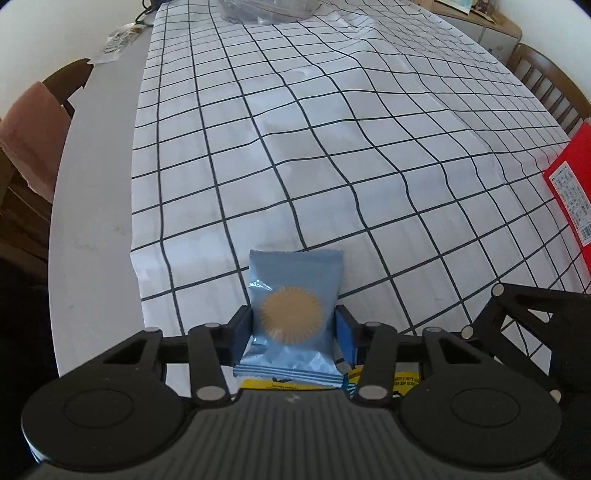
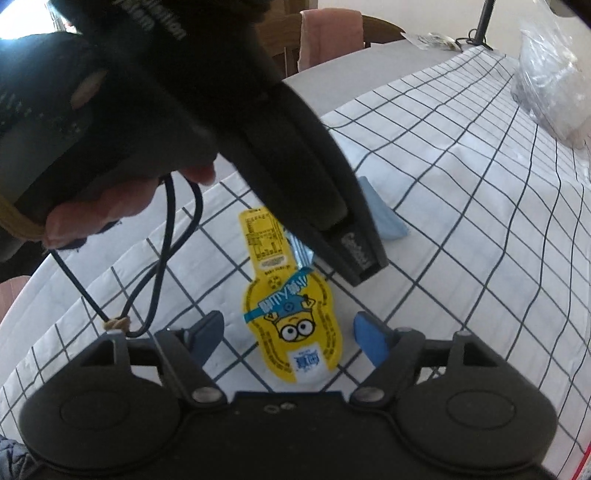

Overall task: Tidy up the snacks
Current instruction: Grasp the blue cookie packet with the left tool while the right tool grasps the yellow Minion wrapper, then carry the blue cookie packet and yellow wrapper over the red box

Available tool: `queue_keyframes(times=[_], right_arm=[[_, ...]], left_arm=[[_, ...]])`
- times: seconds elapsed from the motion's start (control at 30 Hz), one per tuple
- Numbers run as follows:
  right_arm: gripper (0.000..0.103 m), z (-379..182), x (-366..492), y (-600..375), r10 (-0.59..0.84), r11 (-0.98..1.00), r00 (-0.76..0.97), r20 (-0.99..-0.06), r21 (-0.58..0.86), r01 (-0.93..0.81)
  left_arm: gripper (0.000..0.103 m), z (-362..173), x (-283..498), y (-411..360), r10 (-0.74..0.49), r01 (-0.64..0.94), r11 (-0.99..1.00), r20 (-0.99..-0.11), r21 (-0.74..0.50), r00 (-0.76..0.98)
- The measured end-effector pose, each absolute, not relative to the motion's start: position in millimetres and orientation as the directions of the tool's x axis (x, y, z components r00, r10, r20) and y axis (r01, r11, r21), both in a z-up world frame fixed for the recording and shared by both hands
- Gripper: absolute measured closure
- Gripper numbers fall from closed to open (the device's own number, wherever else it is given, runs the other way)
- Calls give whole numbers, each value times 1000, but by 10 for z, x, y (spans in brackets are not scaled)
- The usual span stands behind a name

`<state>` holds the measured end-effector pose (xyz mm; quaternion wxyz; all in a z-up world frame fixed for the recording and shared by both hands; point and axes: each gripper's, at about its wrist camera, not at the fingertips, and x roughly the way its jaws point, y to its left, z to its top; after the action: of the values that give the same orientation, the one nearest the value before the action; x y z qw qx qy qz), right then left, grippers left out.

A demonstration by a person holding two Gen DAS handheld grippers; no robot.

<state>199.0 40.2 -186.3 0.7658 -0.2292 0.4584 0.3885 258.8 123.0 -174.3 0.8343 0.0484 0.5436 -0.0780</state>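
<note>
Packet (image 1: 293, 314), pale blue with a tan sunburst disc, sits clamped in the left gripper (image 1: 293, 332); right gripper (image 2: 290, 338) spread wide around a yellow pouch (image 2: 291, 325).

The left claw (image 1: 293, 328) grips a light-blue snack packet (image 1: 293, 314) printed with a tan sunburst disc, its blue pads pressed against the packet's two sides. Under the packet's near end a yellow wrapper (image 1: 369, 380) peeks out. The desk (image 1: 92, 221) carries a white grid-checked cloth (image 1: 314, 129); a red box (image 1: 570, 195) lies at its right edge, and clear plastic (image 1: 266, 9) lies at the far edge.
</note>
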Motion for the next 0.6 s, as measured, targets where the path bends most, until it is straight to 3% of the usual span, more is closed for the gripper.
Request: queue_keyframes(times=[0.07, 0.2, 0.6], right_arm=[[31, -1869, 1984, 441, 374, 586, 291, -881, -18, -810], [48, -1848, 1927, 455, 376, 575, 301, -876, -34, -817], [52, -1753, 1840, 178, 323, 724, 383, -866, -34, -689]], left_arm=[[56, -1738, 2573, 1251, -71, 168, 986, -912, -2, 404], [56, -1685, 2535, 1338, -81, 126, 992, -902, -30, 424], [56, -1400, 2284, 1519, -82, 29, 996, -864, -79, 496]])
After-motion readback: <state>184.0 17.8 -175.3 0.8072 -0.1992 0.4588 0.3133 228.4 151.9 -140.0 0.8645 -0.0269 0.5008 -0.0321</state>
